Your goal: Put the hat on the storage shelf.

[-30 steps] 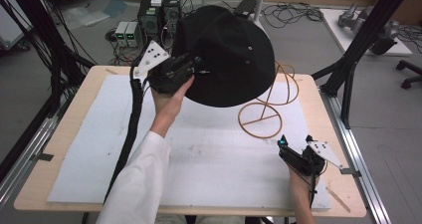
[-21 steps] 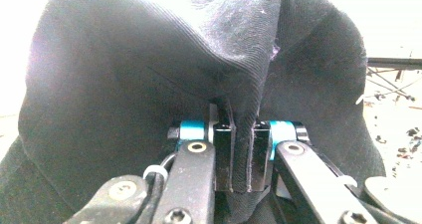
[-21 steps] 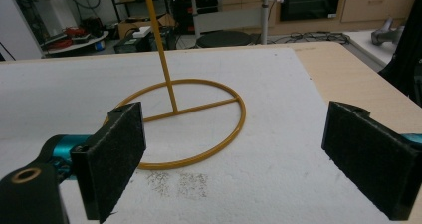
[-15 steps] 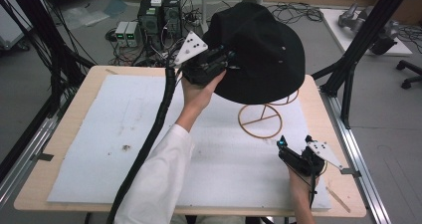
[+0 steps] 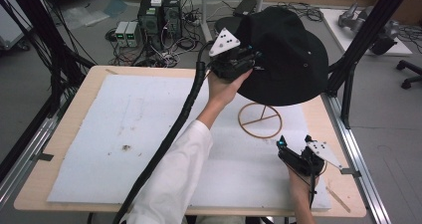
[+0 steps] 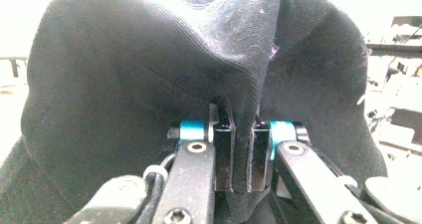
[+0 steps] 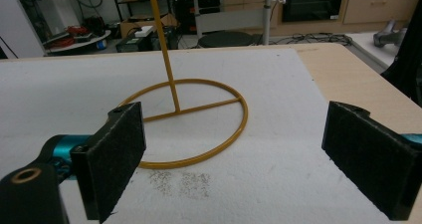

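A black wide-brimmed hat [image 5: 291, 59] hangs in the air over the far right of the table, above a yellow wire stand [image 5: 260, 120] with a ring base. My left gripper [image 5: 250, 60] is shut on the hat's brim at its left side. In the left gripper view the black fabric [image 6: 124, 84] is pinched between the two pads of the left gripper [image 6: 242, 149]. My right gripper [image 5: 294, 140] rests low near the front right, open, pointing at the stand. In the right gripper view the stand's pole [image 7: 169, 74] rises from the ring ahead of the right gripper [image 7: 234, 154], with nothing between its pads.
A white mat [image 5: 124, 134] covers the wooden table [image 5: 74, 104]. Black frame posts [image 5: 358, 50] stand at the right and left edges. Computers and cables [image 5: 159, 20] sit on the floor behind the table. The left gripper's thick cable [image 5: 174, 129] trails along the sleeve.
My left hand has carried the hat to the right and farther back, so it now hangs over the stand. The right gripper has stayed put and open.
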Demonstrator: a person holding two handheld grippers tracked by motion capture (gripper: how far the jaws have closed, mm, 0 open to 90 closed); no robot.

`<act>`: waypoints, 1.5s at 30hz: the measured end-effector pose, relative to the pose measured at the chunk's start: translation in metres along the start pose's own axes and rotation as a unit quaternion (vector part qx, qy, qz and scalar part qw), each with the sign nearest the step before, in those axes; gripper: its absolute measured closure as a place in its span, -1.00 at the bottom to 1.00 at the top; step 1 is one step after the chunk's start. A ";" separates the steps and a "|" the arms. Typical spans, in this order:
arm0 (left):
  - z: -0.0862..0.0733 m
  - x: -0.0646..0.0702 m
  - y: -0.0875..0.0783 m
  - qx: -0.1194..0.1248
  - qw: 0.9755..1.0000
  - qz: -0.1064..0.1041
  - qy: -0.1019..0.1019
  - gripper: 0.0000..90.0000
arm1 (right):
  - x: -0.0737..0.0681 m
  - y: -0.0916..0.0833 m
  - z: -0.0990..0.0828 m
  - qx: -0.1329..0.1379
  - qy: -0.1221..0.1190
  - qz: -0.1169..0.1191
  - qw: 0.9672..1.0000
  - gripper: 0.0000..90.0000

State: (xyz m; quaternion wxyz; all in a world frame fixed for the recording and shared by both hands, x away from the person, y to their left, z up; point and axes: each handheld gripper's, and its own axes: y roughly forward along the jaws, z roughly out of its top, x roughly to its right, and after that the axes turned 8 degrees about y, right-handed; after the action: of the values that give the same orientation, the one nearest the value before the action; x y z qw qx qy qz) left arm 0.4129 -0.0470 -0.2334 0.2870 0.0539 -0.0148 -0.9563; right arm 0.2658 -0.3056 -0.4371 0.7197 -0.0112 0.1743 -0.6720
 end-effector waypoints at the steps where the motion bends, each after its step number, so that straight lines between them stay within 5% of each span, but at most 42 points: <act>1: 0.000 0.001 0.005 -0.005 1.000 -0.004 0.000 0.90 | 0.000 0.000 0.000 0.000 -0.001 0.000 1.000 -0.79; 7: 0.009 0.004 0.022 -0.041 0.999 -0.021 0.017 0.90 | 0.001 -0.001 0.000 0.004 0.003 -0.001 1.000 -0.79; 13: 0.013 0.001 0.035 -0.054 0.998 -0.018 -0.016 0.90 | 0.002 -0.002 0.000 0.001 0.004 -0.001 1.000 -0.79; 18: 0.005 -0.004 0.040 -0.110 0.993 -0.013 -0.032 0.90 | 0.002 -0.003 0.000 0.003 0.004 -0.001 1.000 -0.79; 23: 0.003 -0.007 0.038 -0.134 0.990 -0.019 -0.045 0.90 | 0.002 -0.001 0.000 0.004 0.005 -0.001 1.000 -0.79; 37: -0.019 -0.007 0.037 -0.154 0.985 -0.029 -0.072 0.81 | 0.002 -0.002 0.000 0.002 0.003 -0.001 1.000 -0.79; 45: -0.034 -0.010 0.030 -0.151 0.983 -0.027 -0.101 0.31 | 0.001 -0.002 0.000 0.004 0.001 -0.002 1.000 -0.79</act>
State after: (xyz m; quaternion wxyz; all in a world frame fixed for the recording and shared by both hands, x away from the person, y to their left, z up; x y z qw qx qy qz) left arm 0.4416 -0.0663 -0.2642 0.2626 -0.0870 0.1023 -0.9555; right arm 0.2637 -0.3073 -0.4367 0.7183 -0.0077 0.1724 -0.6740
